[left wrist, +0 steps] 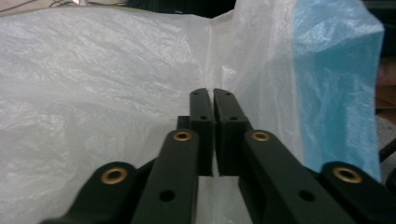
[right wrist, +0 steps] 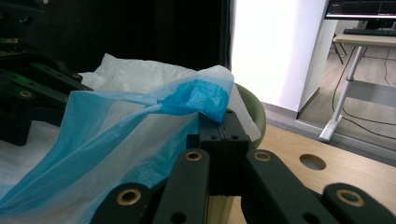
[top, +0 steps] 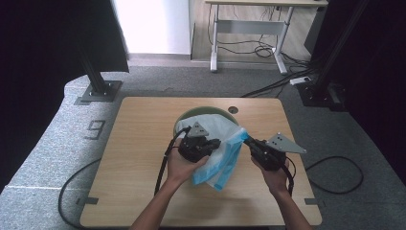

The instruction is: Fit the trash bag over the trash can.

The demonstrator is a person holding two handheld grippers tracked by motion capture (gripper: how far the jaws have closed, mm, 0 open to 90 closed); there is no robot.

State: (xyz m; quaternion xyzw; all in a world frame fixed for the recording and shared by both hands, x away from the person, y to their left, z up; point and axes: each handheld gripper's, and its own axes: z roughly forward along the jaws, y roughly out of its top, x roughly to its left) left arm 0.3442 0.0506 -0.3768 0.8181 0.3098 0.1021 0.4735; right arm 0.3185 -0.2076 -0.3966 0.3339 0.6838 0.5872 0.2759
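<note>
The plastic bag [top: 221,148], white with a blue-tinted side, lies draped over a green bin [top: 207,113] in the middle of the bench [top: 139,163], its loose lower part trailing toward the person. The right gripper [top: 249,140] has its fingers pressed together on a twisted blue fold at the bag's right edge, seen clearly in the right gripper view where the film [right wrist: 198,95] bunches over the fingertips. The left gripper [top: 215,142] sits against the white film at the bag's left; in its own view the fingers [left wrist: 201,116] stand nearly closed with a thin slit between them, and I cannot tell whether any film is caught there. Holding two sides at once likely serves to spread the bag's mouth so it can be pulled down around the bin's rim. The rim shows bare at the far side, so the film has room to go there. The bench is open on both sides, and a round hole [top: 233,110] lies just behind the bin.
</note>
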